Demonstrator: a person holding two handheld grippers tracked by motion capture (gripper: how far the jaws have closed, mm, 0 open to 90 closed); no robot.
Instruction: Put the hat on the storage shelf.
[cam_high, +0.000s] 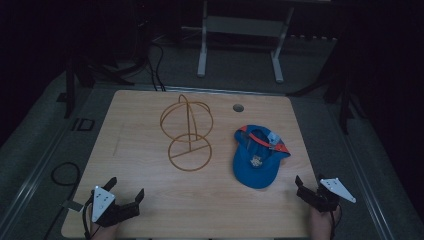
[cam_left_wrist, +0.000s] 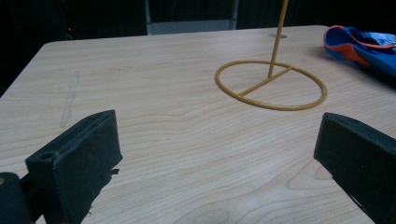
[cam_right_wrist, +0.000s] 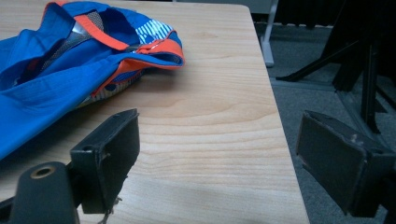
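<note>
Between grippers: cap (cam_high: 256, 159) beside wire stand (cam_high: 187, 132), apart.

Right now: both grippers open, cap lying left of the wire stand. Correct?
Not quite. The cap lies right of the wire stand, as the high view shows. Both the left gripper and the right gripper are indeed open.

No text, brand or number can be read anywhere. The blue cap (cam_high: 257, 159), lying at about 3 o'clock from the yellow wire stand (cam_high: 188, 132) on the table (cam_high: 150, 200), carries a small pale emblem inside, too blurred to make out. A dark mark on the floor (cam_high: 83, 124) at 9 o'clock is illegible.
</note>
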